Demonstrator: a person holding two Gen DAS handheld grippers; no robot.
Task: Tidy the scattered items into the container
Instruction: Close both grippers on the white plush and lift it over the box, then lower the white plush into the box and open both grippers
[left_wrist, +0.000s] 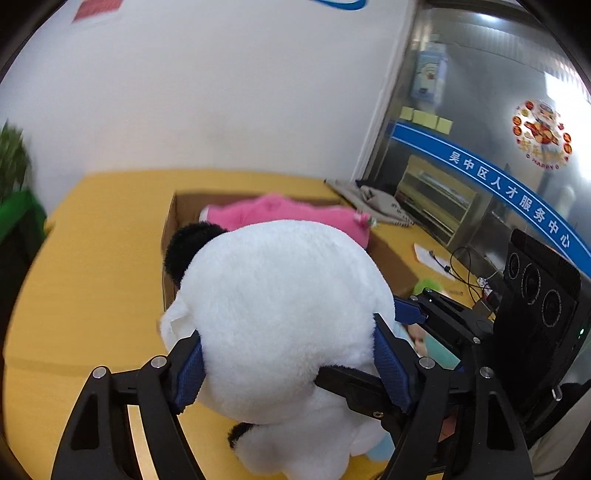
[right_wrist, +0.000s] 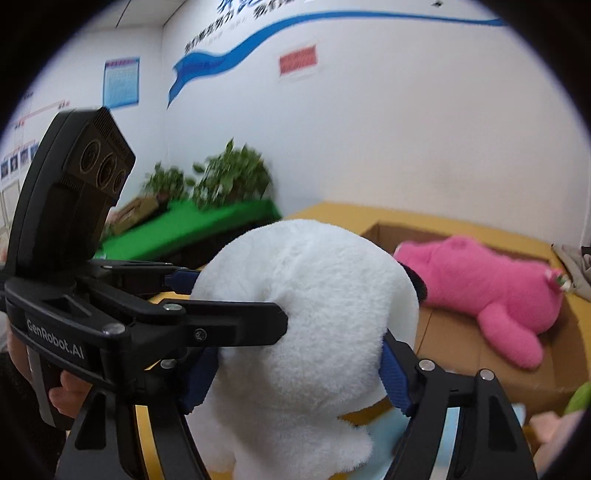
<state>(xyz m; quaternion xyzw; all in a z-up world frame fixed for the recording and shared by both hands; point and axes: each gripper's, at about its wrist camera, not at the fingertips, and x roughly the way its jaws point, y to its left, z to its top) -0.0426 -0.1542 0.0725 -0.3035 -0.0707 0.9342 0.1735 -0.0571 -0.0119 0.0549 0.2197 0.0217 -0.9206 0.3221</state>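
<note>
A big white plush toy with black ears (left_wrist: 280, 314) is clamped by both grippers at once. My left gripper (left_wrist: 288, 365) is shut on its head from below; it also shows in the right wrist view (right_wrist: 236, 299), gripping from the left. My right gripper (right_wrist: 299, 376) is shut on the same plush (right_wrist: 306, 325); it also shows in the left wrist view (left_wrist: 410, 314), at the plush's right side. The plush is held above the yellow table (left_wrist: 96, 266), just in front of an open cardboard box (right_wrist: 491, 365). A pink plush (right_wrist: 487, 288) lies inside the box (left_wrist: 173, 221).
A green toy and a pale toy (right_wrist: 554, 417) lie at the box's near right corner. Grey cloth (left_wrist: 373, 203), papers and cables (left_wrist: 450, 266) sit at the table's far right by a glass wall. Potted plants (right_wrist: 221, 177) and a green surface (right_wrist: 192, 229) stand left.
</note>
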